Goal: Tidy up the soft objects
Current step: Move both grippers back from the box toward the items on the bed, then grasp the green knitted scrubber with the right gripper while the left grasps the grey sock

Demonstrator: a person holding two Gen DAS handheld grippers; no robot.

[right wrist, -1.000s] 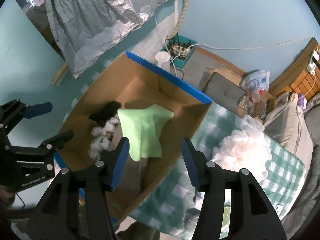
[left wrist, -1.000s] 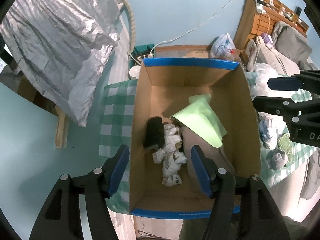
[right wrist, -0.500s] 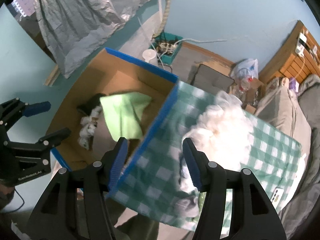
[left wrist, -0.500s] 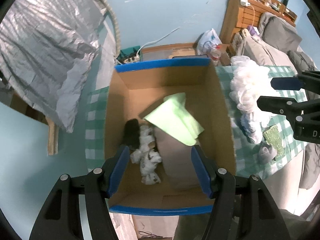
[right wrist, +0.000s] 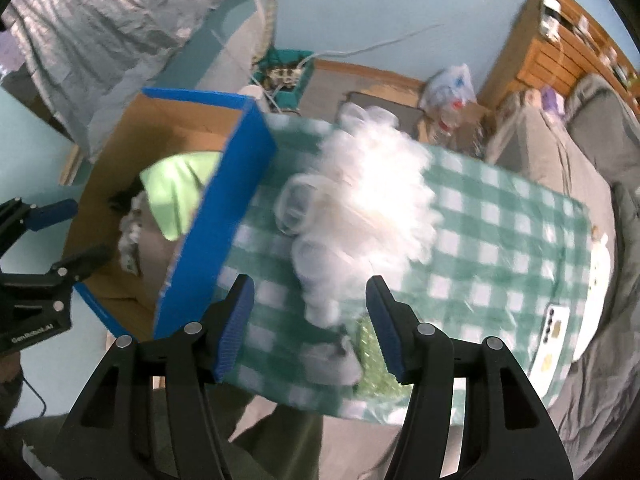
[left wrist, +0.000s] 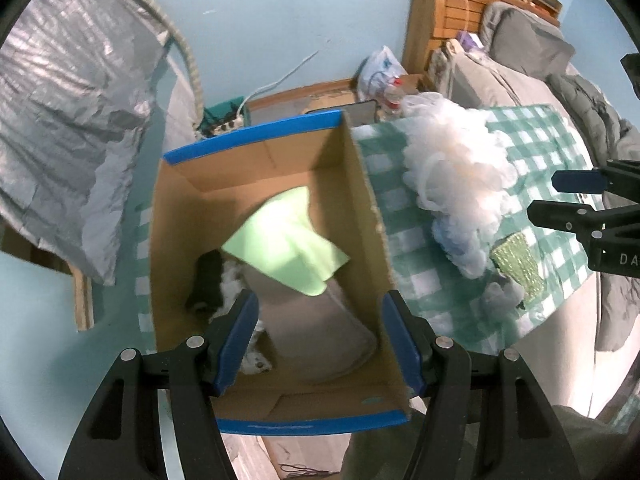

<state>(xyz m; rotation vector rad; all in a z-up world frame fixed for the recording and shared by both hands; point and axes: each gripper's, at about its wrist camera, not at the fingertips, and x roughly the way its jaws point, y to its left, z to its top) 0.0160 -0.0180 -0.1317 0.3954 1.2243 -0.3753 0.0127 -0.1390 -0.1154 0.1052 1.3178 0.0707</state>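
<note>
Both grippers empty; white puff (right wrist: 360, 208), prob. mesh, beside box (right wrist: 216, 216).

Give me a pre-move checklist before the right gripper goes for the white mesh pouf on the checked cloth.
1. Right gripper empty, nothing between its fingers: ok.
2. Its jaws stand apart: ok.
3. White mesh pouf out on the checked cloth, nothing on top of it: ok.
4. Gripper lined up over the pouf: ok, roughly; the picture is blurred.
5. Cardboard box open, with room beside the green cloth: ok.
6. Left gripper empty, over the box, clear of the pouf: ok.
</note>
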